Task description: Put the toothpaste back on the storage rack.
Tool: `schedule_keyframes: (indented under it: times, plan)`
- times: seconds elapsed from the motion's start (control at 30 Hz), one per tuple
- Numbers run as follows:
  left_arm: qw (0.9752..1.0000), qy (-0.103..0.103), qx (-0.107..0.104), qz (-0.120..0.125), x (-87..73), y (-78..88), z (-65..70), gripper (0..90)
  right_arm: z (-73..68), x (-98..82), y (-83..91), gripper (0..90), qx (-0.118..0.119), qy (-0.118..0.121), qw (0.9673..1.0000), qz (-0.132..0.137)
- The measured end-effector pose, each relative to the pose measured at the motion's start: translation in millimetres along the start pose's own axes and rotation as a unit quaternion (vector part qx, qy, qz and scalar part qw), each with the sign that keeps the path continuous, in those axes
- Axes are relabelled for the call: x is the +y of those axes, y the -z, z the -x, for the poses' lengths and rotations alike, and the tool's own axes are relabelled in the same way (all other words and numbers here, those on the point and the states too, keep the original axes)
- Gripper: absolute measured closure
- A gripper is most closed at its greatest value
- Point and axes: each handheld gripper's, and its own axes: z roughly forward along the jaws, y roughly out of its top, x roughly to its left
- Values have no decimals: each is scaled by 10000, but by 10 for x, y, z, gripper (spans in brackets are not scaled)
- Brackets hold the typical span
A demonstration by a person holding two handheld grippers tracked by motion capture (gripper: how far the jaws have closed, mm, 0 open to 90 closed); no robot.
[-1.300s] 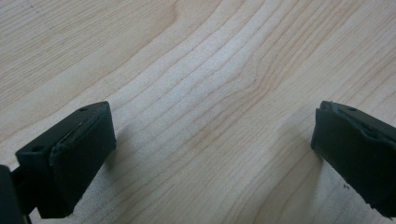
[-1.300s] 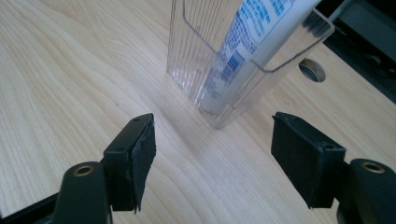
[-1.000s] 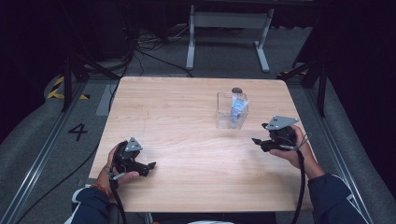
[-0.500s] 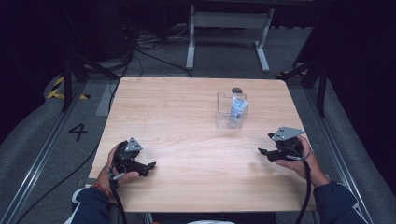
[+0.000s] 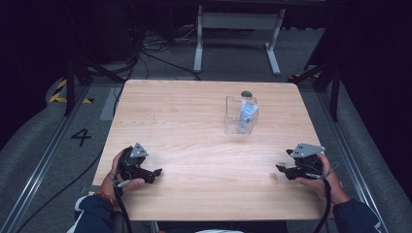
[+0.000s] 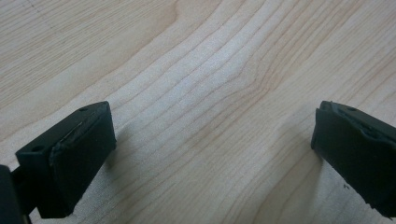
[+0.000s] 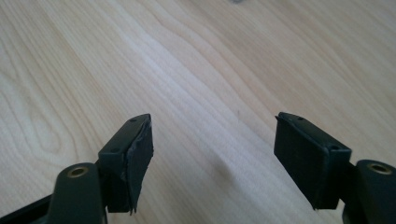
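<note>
Low in the frame, the left gripper (image 5: 156, 174) rests at lower left of the wooden table (image 5: 194, 126), jaws spread wide over bare wood. At lower right the right gripper (image 5: 282, 169) also stands spread, nothing between. Farther up, right of centre, sits the clear plastic container (image 5: 240, 115), a small dark object (image 5: 246, 93) just behind.

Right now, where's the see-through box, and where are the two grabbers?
clear box (image 5: 240, 116), high view, on its front wall.
left gripper (image 5: 156, 173), high view, between the tips of its open jaws.
right gripper (image 5: 280, 169), high view, between the tips of its open jaws.
</note>
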Motion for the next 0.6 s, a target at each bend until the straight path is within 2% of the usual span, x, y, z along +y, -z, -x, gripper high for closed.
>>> schedule_keyframes:
  times: [0.4,0.6]
  plan:
    - [10000,2,0,1,0,0,0,2,-15,-268,68,284,116,-191,9997,8]
    - [10000,3,1,1,0,0,0,2,-25,-418,111,292,145,-348,9992,121]
